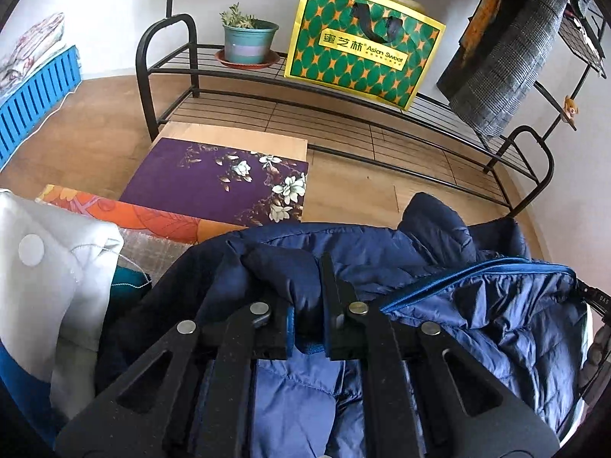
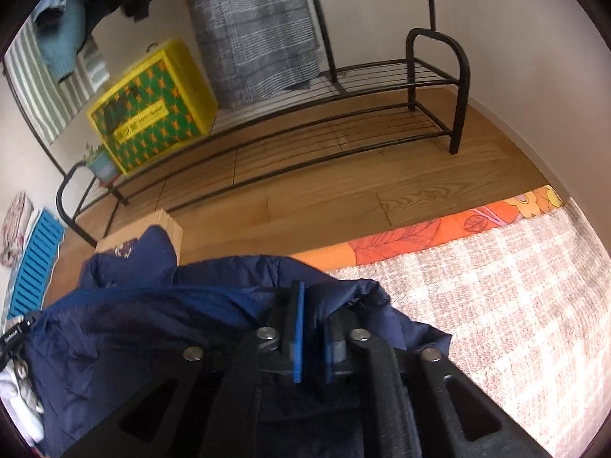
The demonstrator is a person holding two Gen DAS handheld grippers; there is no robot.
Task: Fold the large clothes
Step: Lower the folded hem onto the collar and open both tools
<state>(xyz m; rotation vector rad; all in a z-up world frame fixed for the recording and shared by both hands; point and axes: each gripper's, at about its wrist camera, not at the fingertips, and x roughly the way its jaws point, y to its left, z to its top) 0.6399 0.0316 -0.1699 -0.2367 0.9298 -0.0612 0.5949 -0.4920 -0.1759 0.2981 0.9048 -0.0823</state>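
Observation:
A navy blue quilted puffer jacket [image 1: 439, 274] with a brighter blue zipper edge lies bunched in front of both grippers; it also shows in the right wrist view [image 2: 152, 324]. My left gripper [image 1: 307, 297] is shut on a thick fold of the jacket. My right gripper [image 2: 313, 320] is shut on another fold of the same jacket [image 2: 340, 297], which hangs over a checked pink and white blanket [image 2: 515, 305]. Both grippers hold the jacket raised off the surface.
A white garment [image 1: 49, 267] lies at left. A purple floral mat [image 1: 214, 183] on a wooden board and an orange floral cloth [image 2: 439, 225] border the bed. A black metal rack [image 1: 343, 114] holds a potted plant [image 1: 248, 38] and a green-yellow bag [image 1: 362, 45]. A grey checked coat [image 2: 252, 23] hangs above.

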